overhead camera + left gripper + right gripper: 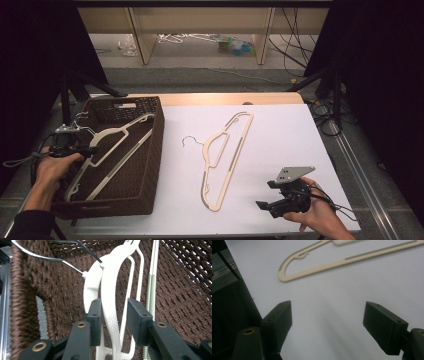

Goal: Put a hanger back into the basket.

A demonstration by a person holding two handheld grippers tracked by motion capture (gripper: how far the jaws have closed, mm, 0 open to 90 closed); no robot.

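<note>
A brown woven basket (150, 150) stands at the table's left with two white plastic hangers (117, 132) lying in it, their wire hooks toward the far left. My left gripper (92, 149) reaches over the basket's left rim. In the left gripper view its jaws stand apart around one white hanger's arm (110, 290), and the right pad is clear of it. The basket's weave (175, 290) lies behind. A cream hanger (227, 155) with grey strips lies flat on the white sheet. My right gripper (264, 194) rests near the front right, open and empty (328, 320), with the cream hanger's end (332, 263) beyond it.
The white sheet (280, 140) covers the table right of the basket. Its front edge runs just below my right hand. Black stand legs (330, 85) and cables sit at the far right corner. Wooden shelf legs (142, 40) and floor clutter lie beyond the table.
</note>
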